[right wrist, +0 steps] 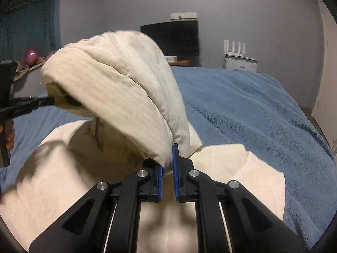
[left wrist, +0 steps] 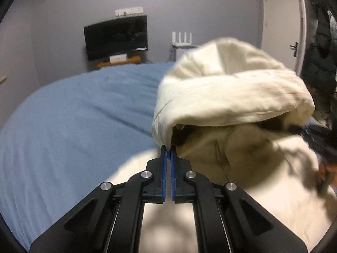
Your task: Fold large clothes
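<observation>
While the cream garment (left wrist: 227, 88) lies partly on the blue bed (left wrist: 73, 109), its far edge is lifted in an arch above the rest, likely for folding over. Left claw (left wrist: 168, 149) is clamped on the garment's left corner. Right claw (right wrist: 171, 158) pinches the right corner, fabric bunched between its pads. TV (left wrist: 115, 38) sits beyond the bed, unrelated.

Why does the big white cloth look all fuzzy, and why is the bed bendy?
Left wrist view: the lifted cream fabric garment is smeared by motion blur, and it shadows the layer beneath. Right wrist view: the fisheye lens curves the blue fleece bed cover; the cloth is sharper there.
</observation>
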Demonstrator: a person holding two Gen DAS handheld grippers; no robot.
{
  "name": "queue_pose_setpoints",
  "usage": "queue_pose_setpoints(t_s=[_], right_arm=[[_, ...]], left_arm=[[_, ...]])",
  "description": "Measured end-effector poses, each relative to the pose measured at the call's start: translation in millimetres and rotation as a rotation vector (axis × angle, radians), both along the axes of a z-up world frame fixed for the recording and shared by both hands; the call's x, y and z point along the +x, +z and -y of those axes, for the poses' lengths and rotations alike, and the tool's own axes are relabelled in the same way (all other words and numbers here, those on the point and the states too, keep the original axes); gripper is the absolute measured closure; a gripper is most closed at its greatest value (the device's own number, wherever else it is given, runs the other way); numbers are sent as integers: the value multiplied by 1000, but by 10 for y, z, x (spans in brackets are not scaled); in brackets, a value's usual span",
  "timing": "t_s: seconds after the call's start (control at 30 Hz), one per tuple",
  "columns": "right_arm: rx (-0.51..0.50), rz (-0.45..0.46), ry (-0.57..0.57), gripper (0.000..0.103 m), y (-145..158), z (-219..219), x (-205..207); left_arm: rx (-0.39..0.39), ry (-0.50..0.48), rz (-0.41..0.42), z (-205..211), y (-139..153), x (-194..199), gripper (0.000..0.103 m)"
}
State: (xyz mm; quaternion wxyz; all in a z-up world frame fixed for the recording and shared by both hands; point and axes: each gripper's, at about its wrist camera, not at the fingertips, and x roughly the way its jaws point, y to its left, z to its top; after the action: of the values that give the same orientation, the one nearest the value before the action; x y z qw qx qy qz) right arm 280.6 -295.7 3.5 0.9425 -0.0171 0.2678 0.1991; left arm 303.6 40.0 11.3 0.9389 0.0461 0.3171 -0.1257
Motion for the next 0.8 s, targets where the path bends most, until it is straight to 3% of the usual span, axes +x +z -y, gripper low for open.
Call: queue_pose_setpoints(t_s=[0.13, 0.27, 0.4, 0.43, 0.53, 0.63, 0.8], right_arm=[[-69, -11, 81, 97, -118, -153, -215], [-152, -17, 115, 97, -247, -405, -262], [-177, -14, 108, 97, -299, -479, -229], [-171, -17, 102, 97, -300, -475, -215], [-160, -21, 99, 97, -303, -433, -209], [-157, -24, 99, 97, -314, -414, -227], [-173, -7, 95, 97, -324, -457, -320]], left_arm=[[17, -23, -103, 17, -400, -198, 100], [48, -4, -188, 4, -839, -131, 103], [101, -41, -162, 96, -745, -155, 101], [118, -58, -161, 133, -695, -188, 91], [138, -112, -134, 193, -545, -365, 33], [94, -194, -104, 281, -347, -528, 31], [-123, -259, -120, 473, -124, -367, 31]])
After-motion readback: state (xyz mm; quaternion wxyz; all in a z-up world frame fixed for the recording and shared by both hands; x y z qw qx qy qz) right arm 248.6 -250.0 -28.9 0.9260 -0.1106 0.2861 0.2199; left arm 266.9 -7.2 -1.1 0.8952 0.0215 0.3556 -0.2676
